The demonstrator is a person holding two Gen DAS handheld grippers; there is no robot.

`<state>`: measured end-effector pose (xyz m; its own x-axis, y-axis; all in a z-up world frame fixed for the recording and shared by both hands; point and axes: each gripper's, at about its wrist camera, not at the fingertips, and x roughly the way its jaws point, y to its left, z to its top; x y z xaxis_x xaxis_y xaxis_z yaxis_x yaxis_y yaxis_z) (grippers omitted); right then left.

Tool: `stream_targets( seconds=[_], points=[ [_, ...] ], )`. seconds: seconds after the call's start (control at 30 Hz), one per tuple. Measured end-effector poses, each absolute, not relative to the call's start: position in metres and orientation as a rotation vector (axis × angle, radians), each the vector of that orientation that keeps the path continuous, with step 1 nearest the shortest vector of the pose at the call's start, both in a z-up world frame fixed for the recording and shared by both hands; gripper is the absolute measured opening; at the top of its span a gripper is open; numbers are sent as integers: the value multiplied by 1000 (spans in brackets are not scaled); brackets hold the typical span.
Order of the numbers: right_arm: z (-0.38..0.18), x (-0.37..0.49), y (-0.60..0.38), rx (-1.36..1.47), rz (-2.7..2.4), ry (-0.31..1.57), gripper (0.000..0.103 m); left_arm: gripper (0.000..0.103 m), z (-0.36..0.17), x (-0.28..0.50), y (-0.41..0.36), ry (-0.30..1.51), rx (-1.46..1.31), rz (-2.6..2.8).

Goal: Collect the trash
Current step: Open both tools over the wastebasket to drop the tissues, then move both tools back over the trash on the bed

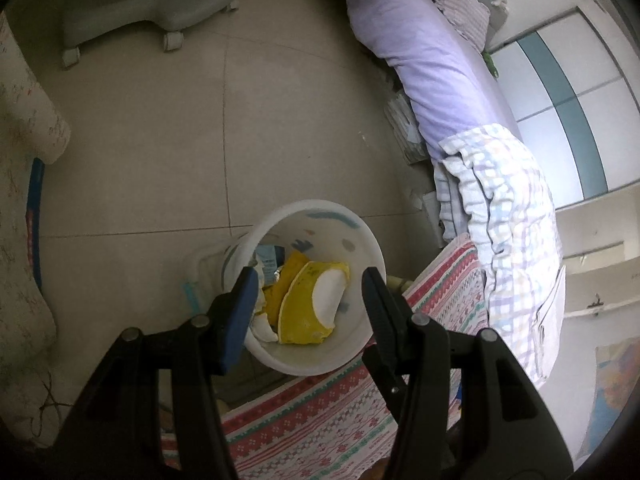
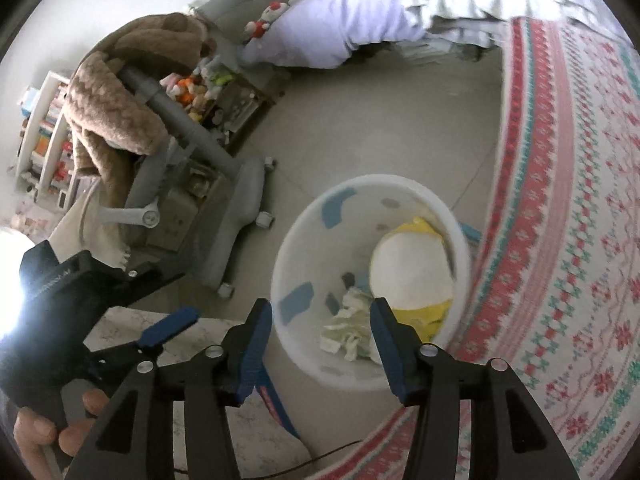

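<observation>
A white bin (image 1: 320, 205) with blue marks stands on the tiled floor beside the bed. Inside lie a yellow and white wrapper (image 1: 308, 308) and some bluish packaging. My left gripper (image 1: 311, 280) hangs open over the bin mouth with nothing between its pads. In the right wrist view the same bin (image 2: 372, 180) holds the wrapper (image 2: 412, 268) and a crumpled pale tissue (image 2: 348, 326). My right gripper (image 2: 321, 312) stands open above that tissue, apart from it. At the lower left a hand (image 2: 40, 432) holds the other gripper, whose blue finger (image 2: 168, 326) shows.
A bed with a red and green patterned sheet (image 2: 560, 240) runs along the bin's right side, with a lilac duvet (image 1: 432, 72) further up. A grey wheeled chair base (image 2: 236, 216) stands left of the bin, a brown blanket (image 2: 120, 92) draped above it.
</observation>
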<state>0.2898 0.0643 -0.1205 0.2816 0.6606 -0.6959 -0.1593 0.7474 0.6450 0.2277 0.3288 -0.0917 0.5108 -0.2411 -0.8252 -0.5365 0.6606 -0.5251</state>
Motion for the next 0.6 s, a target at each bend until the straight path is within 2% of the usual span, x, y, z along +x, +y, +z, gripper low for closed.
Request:
stream_targets(
  seconds=[0.3, 0.6],
  points=[
    [-106, 271, -1, 544, 506, 1130, 52, 55, -69, 231, 265, 1062, -679, 109],
    [-74, 228, -123, 572, 365, 1064, 53, 55, -58, 230, 151, 1136, -425, -176]
  ],
)
